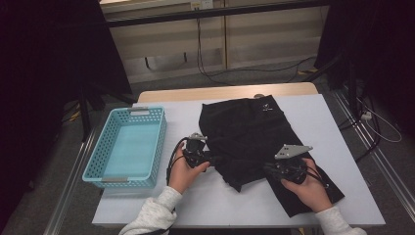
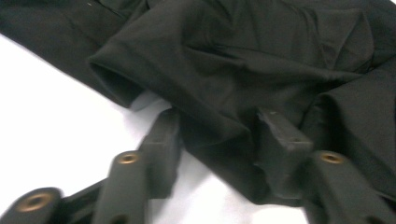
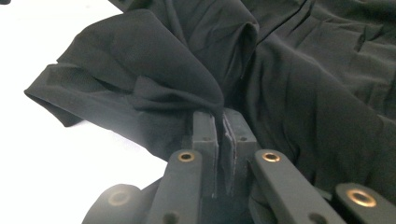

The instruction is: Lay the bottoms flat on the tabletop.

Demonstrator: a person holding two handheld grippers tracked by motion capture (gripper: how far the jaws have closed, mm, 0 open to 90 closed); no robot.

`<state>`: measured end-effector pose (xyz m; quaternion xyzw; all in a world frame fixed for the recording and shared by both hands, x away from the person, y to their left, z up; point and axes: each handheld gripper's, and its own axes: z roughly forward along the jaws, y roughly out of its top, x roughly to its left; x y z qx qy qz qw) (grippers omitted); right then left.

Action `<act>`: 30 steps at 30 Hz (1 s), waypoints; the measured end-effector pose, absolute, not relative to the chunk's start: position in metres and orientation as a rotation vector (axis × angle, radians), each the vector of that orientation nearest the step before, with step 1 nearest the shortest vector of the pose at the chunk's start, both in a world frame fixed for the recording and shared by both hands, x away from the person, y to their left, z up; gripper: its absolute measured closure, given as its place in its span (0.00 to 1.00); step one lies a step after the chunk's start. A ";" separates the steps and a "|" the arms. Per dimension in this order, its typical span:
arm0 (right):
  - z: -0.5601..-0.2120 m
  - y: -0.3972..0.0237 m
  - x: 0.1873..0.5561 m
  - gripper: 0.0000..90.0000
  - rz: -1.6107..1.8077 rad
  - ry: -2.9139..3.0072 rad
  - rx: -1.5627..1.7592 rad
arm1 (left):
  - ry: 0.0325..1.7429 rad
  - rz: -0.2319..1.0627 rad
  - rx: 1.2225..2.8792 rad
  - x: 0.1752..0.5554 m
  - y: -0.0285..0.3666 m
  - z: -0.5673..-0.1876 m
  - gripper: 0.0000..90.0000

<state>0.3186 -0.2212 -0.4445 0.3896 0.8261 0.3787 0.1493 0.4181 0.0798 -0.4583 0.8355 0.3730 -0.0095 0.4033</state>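
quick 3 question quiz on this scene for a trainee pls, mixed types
1. True or false: the right tool is shut on a fold of the black garment.
2. Multiple choice: where does the turquoise basket sit, seen from the high view? A) left of the garment B) on top of the garment C) right of the garment
3. Short answer: in the left gripper view, what lies between the jaws of the left tool?

Key
1. True: its pads pinch a raised fold.
2. A
3. An edge of the black garment, on the white table cover; the jaws stand apart and do not press it.
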 end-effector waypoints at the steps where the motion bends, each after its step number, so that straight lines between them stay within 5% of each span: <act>1: -0.445 -0.221 0.319 0.94 1.091 2.377 1.117 | 0.938 -0.029 2.111 0.417 0.078 -0.459 0.65; 7: -0.444 -0.217 0.318 0.95 1.096 2.383 1.096 | 0.988 -0.163 2.106 0.417 0.078 -0.457 0.96; 17: -0.440 -0.207 0.315 0.93 1.145 2.376 1.032 | 1.067 -0.209 2.006 0.428 0.121 -0.423 0.98; 30: -0.438 -0.164 0.308 0.76 1.173 2.447 0.910 | 1.094 -0.189 1.994 0.431 0.125 -0.427 0.97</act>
